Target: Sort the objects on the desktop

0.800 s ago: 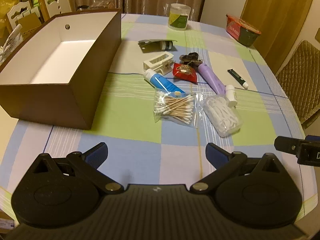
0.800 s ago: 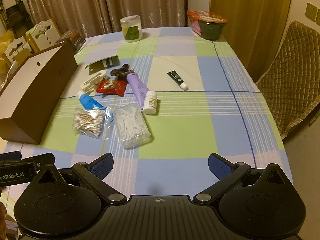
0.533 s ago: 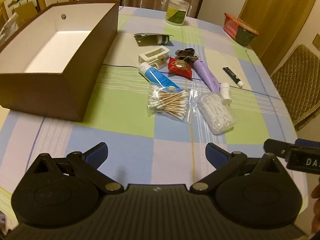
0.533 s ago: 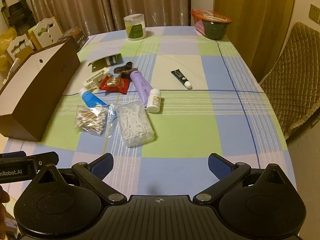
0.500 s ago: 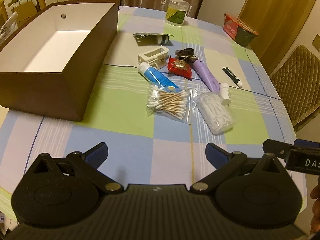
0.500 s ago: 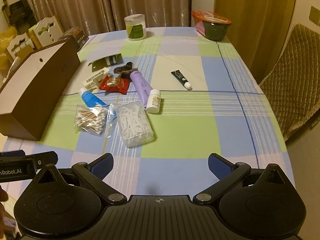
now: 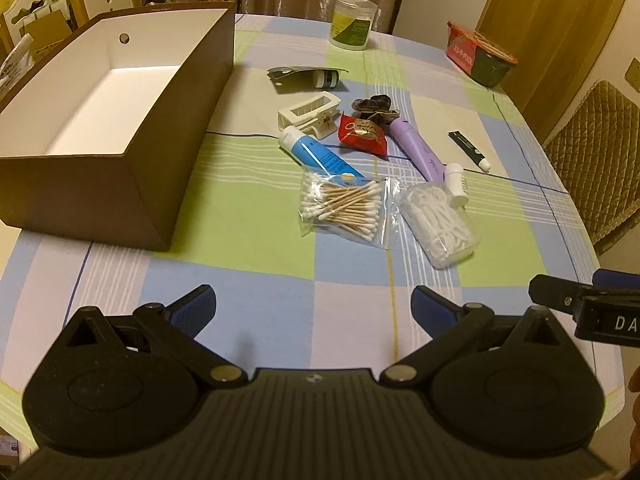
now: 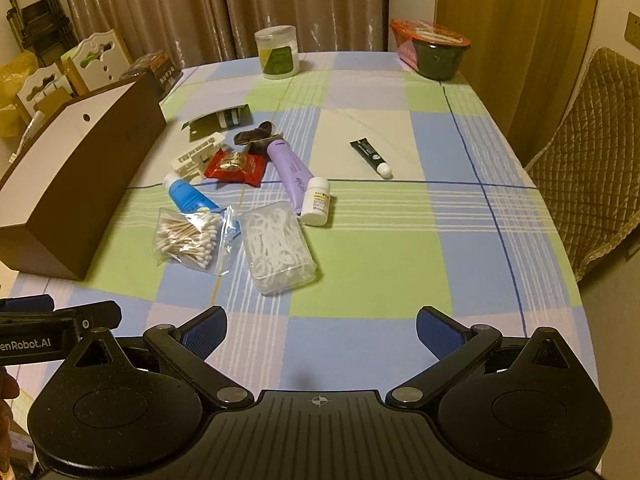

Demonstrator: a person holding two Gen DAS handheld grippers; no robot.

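An empty brown box [image 7: 120, 92] with a white inside stands at the table's left; it also shows in the right wrist view [image 8: 80, 172]. Small items lie in a cluster to its right: a cotton swab bag [image 7: 344, 208], a clear floss pick box [image 7: 440, 220], a blue tube [image 7: 316, 154], a purple tube [image 7: 416, 152], a red packet [image 7: 362, 134], a white hair clip [image 7: 310, 114], a small white bottle [image 8: 316, 202] and a dark green tube [image 8: 370, 156]. My left gripper [image 7: 312, 304] and right gripper [image 8: 320, 328] are both open and empty, above the near table edge.
A round jar [image 7: 352, 28] and an instant noodle bowl [image 8: 434, 54] stand at the far edge. A quilted chair [image 8: 588, 184] is at the right. White chairs and clutter stand behind the box. The checked tablecloth [image 8: 380, 264] covers the table.
Both grippers have drifted slightly; the left view shifted a little toward the items. No object has moved and both grippers stay open.
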